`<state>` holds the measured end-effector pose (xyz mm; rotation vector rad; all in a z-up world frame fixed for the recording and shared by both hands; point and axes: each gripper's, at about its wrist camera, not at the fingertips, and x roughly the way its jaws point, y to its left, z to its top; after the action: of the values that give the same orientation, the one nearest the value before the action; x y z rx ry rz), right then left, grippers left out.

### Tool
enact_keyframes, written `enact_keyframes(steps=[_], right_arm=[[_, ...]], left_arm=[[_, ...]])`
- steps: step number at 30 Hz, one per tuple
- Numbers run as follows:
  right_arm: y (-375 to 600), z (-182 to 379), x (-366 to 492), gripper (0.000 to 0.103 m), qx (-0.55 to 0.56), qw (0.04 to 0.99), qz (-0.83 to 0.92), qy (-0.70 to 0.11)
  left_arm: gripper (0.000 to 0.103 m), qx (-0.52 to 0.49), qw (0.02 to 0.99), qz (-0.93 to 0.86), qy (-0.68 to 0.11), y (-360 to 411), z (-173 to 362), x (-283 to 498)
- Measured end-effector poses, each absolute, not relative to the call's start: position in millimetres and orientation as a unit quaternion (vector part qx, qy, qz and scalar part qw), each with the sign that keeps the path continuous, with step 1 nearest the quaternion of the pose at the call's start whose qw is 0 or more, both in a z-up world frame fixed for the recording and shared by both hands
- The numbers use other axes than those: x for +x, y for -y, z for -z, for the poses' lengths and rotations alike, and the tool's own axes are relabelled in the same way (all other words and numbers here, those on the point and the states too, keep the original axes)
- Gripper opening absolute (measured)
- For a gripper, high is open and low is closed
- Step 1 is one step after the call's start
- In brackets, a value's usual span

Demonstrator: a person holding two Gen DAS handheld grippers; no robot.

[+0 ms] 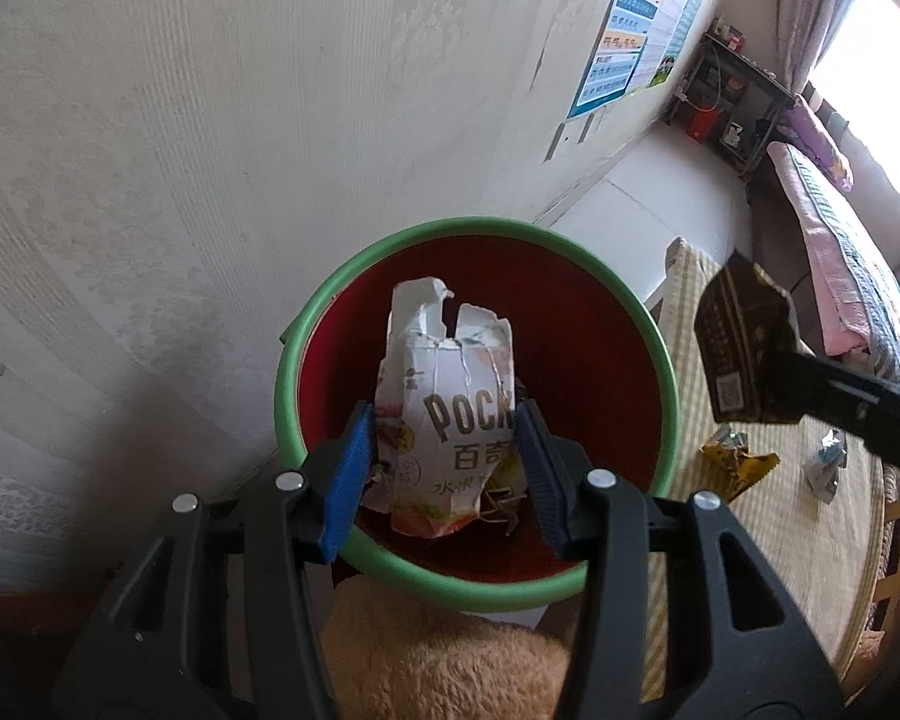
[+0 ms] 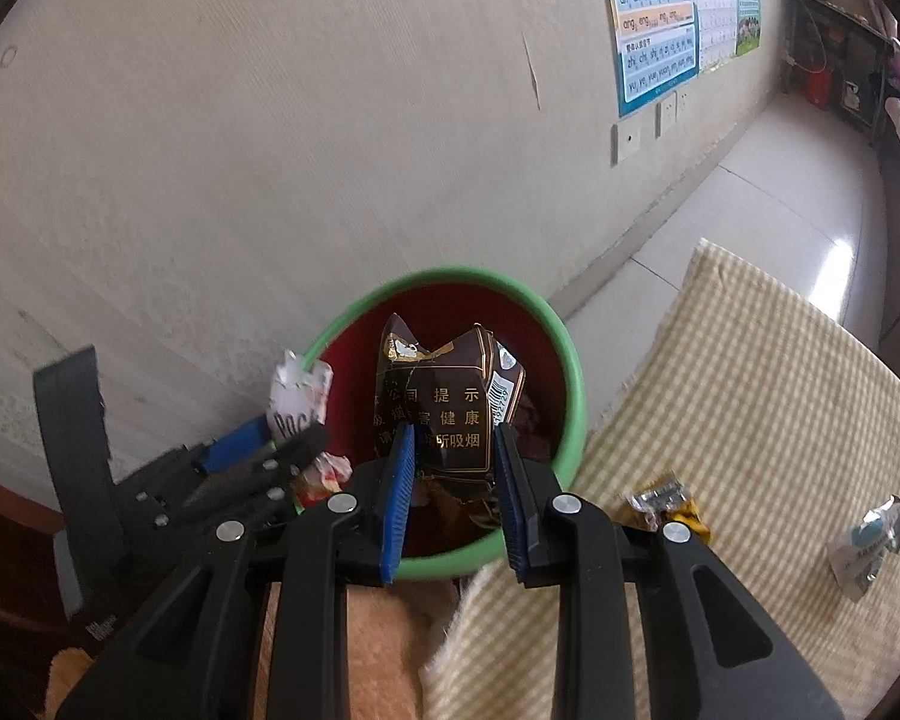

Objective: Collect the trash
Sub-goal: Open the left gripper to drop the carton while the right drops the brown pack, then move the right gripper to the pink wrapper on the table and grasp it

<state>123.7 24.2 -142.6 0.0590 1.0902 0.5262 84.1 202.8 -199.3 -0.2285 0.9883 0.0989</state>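
Over the bin, the left tool grips a snack box, the right tool a dark pack (near the rim); releasing off-centre could spill either onto the floor.

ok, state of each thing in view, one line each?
left claw: shut on Pocky box
Pocky box: crumpled, torn open, held over bin
right claw: shut on brown pack
brown pack: crushed, held over bin
bin: upright, open
yellow wrapper: lying on checked cloth

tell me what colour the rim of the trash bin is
Green; the bin's rim rings a red inside, clearest in the left wrist view.
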Motion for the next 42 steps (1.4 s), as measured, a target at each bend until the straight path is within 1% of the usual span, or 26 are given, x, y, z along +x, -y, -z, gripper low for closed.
enact_keyframes(steps=[1,2,3,9,15,19,24,26,27,30,36,37,38,42], right_arm=[[-24.0,142.9,126.5,0.03,0.037,0.822,-0.248,-0.511],[-23.6,144.3,129.5,0.035,0.047,0.82,-0.249,-0.513],[-22.6,145.2,130.9,0.036,0.055,0.818,-0.25,-0.516],[-14.0,143.3,126.2,0.036,0.06,0.821,-0.247,-0.511],[11.8,128.4,114.9,0.036,0.071,0.827,-0.245,-0.5],[38.6,110.7,105.4,0.036,0.082,0.837,-0.24,-0.485],[75.9,95.9,79.6,0.037,0.057,0.855,-0.222,-0.466],[94.1,97.1,66.1,0.041,0.047,0.858,-0.212,-0.466],[101.7,99.4,59.6,0.043,0.043,0.858,-0.208,-0.468],[128.1,112.4,38.4,0.043,0.036,0.849,-0.2,-0.487],[160.9,167.6,-9.7,0.045,0.033,0.789,-0.218,-0.573],[162.5,175.6,-18.3,0.054,0.03,0.782,-0.223,-0.582],[163.3,183.4,-26.1,0.057,0.029,0.775,-0.228,-0.589],[157.2,201.5,-45.4,0.058,0.029,0.754,-0.259,-0.603]], left_arm=[[0.051,-0.11,0.872,-0.052,-0.474,-203.2,199.9,86.6],[0.064,-0.111,0.871,-0.055,-0.476,-203.8,200.6,87.5],[0.066,-0.115,0.871,-0.055,-0.474,-205.1,200.5,88.3],[0.066,-0.115,0.869,-0.059,-0.477,-206.8,200.9,85.2],[0.066,-0.108,0.872,-0.051,-0.474,-197.2,194.0,77.4],[0.066,-0.099,0.878,-0.038,-0.466,-179.9,182.1,69.1],[0.066,-0.074,0.887,-0.007,-0.456,-148.7,164.5,55.6],[0.066,-0.058,0.889,0.004,-0.454,-134.8,160.3,51.7],[0.066,-0.05,0.89,0.012,-0.454,-125.6,158.1,49.5],[0.066,-0.035,0.889,0.028,-0.455,-106.5,155.8,45.3],[0.066,-0.013,0.883,0.057,-0.466,-70.7,160.2,40.2],[0.066,-0.01,0.881,0.059,-0.469,-65.8,161.5,39.7],[0.066,-0.008,0.879,0.061,-0.472,-62.3,163.2,40.0],[0.066,0.009,0.872,0.061,-0.485,-48.6,172.1,39.0]])
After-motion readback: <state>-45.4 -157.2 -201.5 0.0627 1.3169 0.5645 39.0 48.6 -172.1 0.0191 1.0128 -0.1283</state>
